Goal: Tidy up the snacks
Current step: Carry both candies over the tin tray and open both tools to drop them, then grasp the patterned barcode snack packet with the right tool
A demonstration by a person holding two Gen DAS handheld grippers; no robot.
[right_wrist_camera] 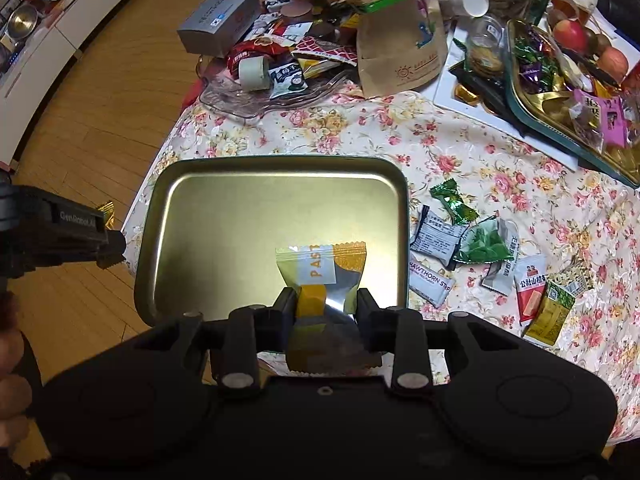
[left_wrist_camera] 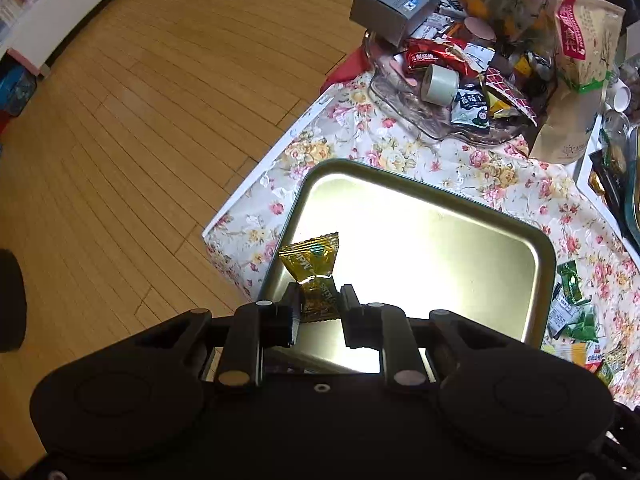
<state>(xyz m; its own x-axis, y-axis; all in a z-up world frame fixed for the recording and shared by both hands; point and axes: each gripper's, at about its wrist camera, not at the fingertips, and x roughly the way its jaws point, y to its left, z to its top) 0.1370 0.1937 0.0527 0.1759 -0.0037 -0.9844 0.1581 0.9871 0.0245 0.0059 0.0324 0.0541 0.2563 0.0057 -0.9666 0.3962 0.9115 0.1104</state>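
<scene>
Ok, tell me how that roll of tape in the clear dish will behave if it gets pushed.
The roll of tape lies on its curved side, so a push probably sets it rolling. It rests on loose packets in the clear dish, so it may stop soon. It looks stiff and probably keeps its shape.

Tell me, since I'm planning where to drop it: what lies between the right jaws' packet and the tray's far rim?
Bare metal only. In the right wrist view, nothing lies between the packet and the tray's far rim.
</scene>
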